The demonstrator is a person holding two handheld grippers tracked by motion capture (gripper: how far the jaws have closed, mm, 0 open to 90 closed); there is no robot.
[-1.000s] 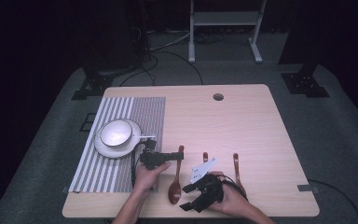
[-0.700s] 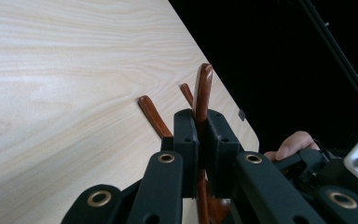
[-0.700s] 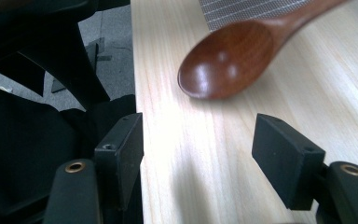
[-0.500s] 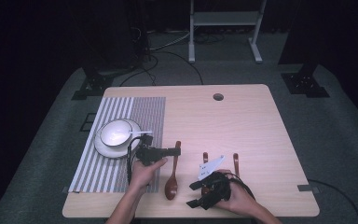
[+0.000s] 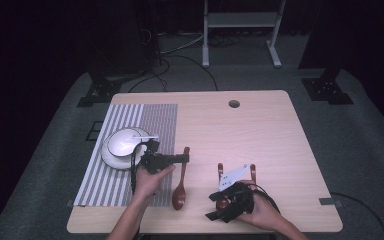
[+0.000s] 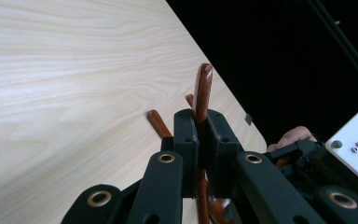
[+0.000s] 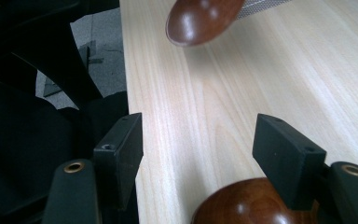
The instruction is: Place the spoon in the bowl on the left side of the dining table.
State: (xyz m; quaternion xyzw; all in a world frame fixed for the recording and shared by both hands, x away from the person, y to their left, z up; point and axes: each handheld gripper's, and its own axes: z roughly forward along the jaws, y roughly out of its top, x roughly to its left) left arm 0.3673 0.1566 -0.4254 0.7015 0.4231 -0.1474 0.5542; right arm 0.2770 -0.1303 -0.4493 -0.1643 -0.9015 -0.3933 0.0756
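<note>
Left tool (image 6: 200, 140) clenched on wooden spoon (image 6: 202, 91) handle, right tool (image 7: 198, 158) released, jaws just widening beside second spoon (image 7: 247, 203).

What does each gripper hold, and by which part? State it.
Left gripper clamps a wooden spoon by its handle. Right gripper is open, holding nothing.
</note>
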